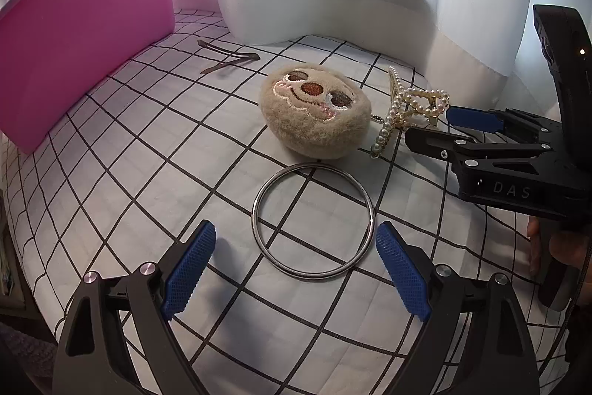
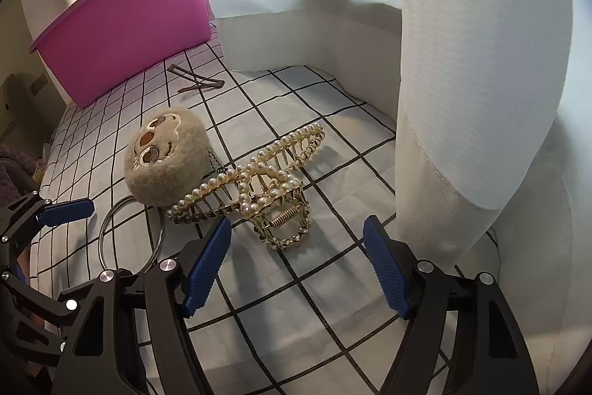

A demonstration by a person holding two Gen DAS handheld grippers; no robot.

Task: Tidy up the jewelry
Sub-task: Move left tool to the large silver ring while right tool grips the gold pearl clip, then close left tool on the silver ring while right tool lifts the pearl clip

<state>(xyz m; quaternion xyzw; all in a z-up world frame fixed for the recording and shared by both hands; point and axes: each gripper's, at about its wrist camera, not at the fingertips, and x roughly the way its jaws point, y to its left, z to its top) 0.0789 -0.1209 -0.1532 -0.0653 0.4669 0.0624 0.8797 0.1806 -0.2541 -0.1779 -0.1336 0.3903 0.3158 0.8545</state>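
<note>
Left gripper (image 1: pixel 296 261) agape, empty, over bangle (image 1: pixel 312 221).

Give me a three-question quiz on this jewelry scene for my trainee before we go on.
1. True or false: the left hand-held gripper is shut on the metal ring.
2. Which item touches the plush sloth charm? A) bent hairpin B) pearl hair claw C) pink bin
3. Fill in: the right hand-held gripper faces the ____.

Key:
1. False; its jaws stand open, the ring flat on the checked cloth.
2. B
3. pearl hair claw; nothing is held.
</note>
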